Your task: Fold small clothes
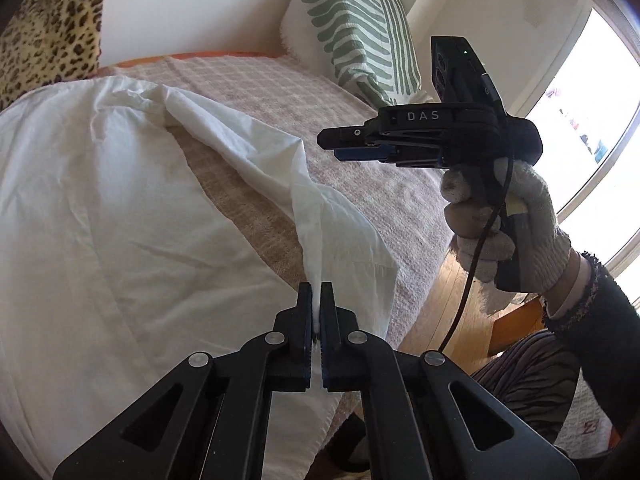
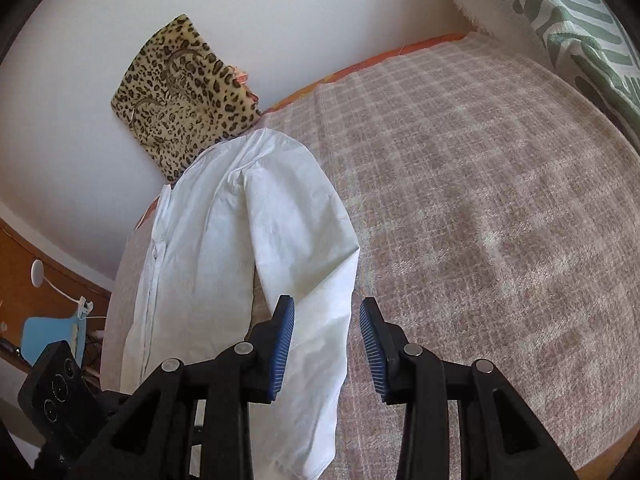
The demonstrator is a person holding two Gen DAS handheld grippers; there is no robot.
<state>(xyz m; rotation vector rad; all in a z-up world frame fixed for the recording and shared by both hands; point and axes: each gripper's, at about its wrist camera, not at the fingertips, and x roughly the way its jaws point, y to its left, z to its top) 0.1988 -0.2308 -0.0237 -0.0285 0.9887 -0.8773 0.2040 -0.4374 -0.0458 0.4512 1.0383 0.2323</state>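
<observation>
- Left wrist view only: left gripper (image 1: 316, 300) jaws pinching a bunched edge of the white cotton garment (image 1: 100, 220), lifted off the pink checked bed cover (image 1: 360, 128); gloved right hand (image 1: 508, 224) at right.
- Right gripper (image 2: 326, 344) jaws spread, over the garment's lower edge (image 2: 312, 360).
- Bare cover fills right view's right half.
- Leopard-print cushion (image 2: 184, 96) upper left; garment bottom cut off.

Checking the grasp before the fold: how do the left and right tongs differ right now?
The left tongs are shut on a bunched edge of the white garment; the right tongs are open and hold nothing. The left tongs pull the cloth taut; the right tongs hang above it. Both have blue ribbed pads.
</observation>
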